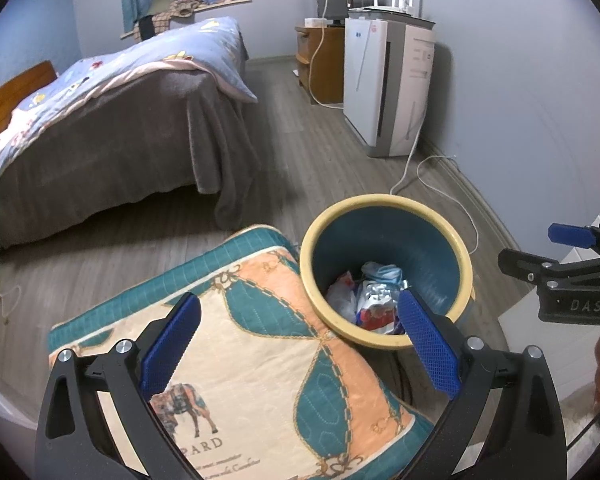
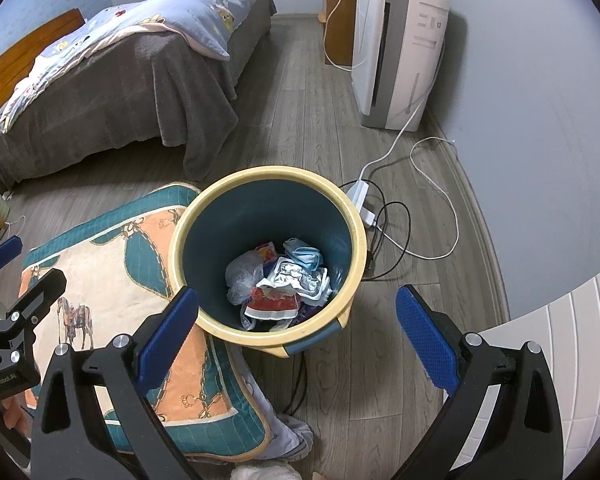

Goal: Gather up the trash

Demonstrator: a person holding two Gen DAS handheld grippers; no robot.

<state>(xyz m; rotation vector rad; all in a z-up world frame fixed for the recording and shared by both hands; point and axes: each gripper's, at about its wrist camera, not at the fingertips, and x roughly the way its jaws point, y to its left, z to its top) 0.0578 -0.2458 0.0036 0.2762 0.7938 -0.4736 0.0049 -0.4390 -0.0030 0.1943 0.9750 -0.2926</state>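
Observation:
A teal trash bin with a cream rim [image 2: 204,216] stands on the wood floor; it also shows in the left wrist view [image 1: 466,264]. Trash lies at its bottom: a foil wrapper [image 2: 296,278], a blue face mask [image 2: 306,256], a clear bag [image 2: 242,274] and a red packet [image 2: 274,304]. My right gripper [image 2: 298,332] is open and empty, above the bin's near rim. My left gripper [image 1: 300,338] is open and empty, over a patterned cushion [image 1: 260,380] left of the bin. The right gripper shows at the left view's right edge [image 1: 540,256].
A bed with a grey cover [image 2: 120,92] stands at the back left. A white air purifier [image 2: 396,52] stands by the right wall. A power strip [image 2: 358,194] and cables [image 2: 432,208] lie on the floor behind the bin. A white panelled surface [image 2: 560,344] is at the right.

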